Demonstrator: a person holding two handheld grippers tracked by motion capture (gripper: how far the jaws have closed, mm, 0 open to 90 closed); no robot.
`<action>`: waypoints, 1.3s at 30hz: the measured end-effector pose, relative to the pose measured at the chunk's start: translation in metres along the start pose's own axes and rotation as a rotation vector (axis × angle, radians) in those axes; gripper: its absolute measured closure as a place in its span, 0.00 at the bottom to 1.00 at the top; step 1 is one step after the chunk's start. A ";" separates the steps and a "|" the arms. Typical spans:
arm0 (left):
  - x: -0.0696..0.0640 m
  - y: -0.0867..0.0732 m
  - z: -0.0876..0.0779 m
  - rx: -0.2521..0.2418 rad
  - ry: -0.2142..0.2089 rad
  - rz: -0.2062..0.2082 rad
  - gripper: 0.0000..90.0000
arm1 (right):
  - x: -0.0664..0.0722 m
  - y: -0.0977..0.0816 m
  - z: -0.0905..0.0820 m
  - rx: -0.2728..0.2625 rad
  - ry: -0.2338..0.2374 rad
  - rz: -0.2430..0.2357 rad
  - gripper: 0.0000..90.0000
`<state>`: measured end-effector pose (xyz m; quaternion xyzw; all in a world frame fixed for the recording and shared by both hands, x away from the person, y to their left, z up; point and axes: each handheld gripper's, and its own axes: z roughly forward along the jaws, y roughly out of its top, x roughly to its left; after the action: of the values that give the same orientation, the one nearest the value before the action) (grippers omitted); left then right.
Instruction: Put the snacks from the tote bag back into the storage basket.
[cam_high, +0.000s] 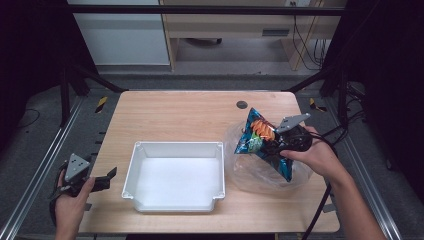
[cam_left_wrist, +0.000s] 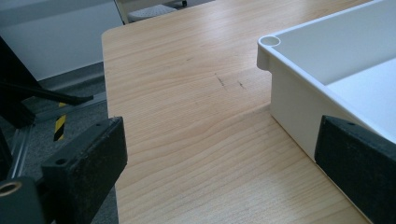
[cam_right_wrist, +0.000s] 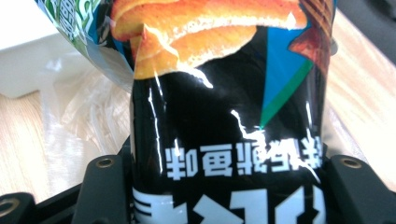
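Between the right gripper's clamped jaws hangs a glossy black-and-orange snack bag, lifted above crinkled clear plastic; left of it, the white rectangular plastic tray looks unfilled, and the left gripper waits parted.

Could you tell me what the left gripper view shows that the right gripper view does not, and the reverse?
Left gripper view alone: the tray's rounded corner post and outer wall, a bare stretch of table top with two faint dark marks, and the floor beyond the table edge. Right gripper view alone: the snack bag, squeezed between that gripper's black jaws, and the crinkled clear plastic bag beneath it. Both share the wooden table and part of the white tray.
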<state>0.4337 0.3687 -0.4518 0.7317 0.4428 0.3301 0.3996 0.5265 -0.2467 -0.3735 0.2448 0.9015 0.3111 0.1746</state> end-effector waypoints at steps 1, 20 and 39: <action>0.000 0.000 0.000 0.000 0.000 0.000 0.03 | 0.001 0.001 -0.002 -0.006 -0.003 0.000 0.45; 0.000 0.000 0.000 0.003 -0.003 0.002 0.03 | 0.007 0.020 -0.015 -0.040 -0.032 0.007 0.45; 0.000 0.000 0.001 0.004 -0.005 0.001 0.03 | 0.020 0.036 -0.018 -0.066 -0.030 -0.014 0.45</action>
<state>0.4342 0.3687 -0.4523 0.7335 0.4422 0.3276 0.3988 0.5135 -0.2193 -0.3402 0.2370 0.8897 0.3360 0.1983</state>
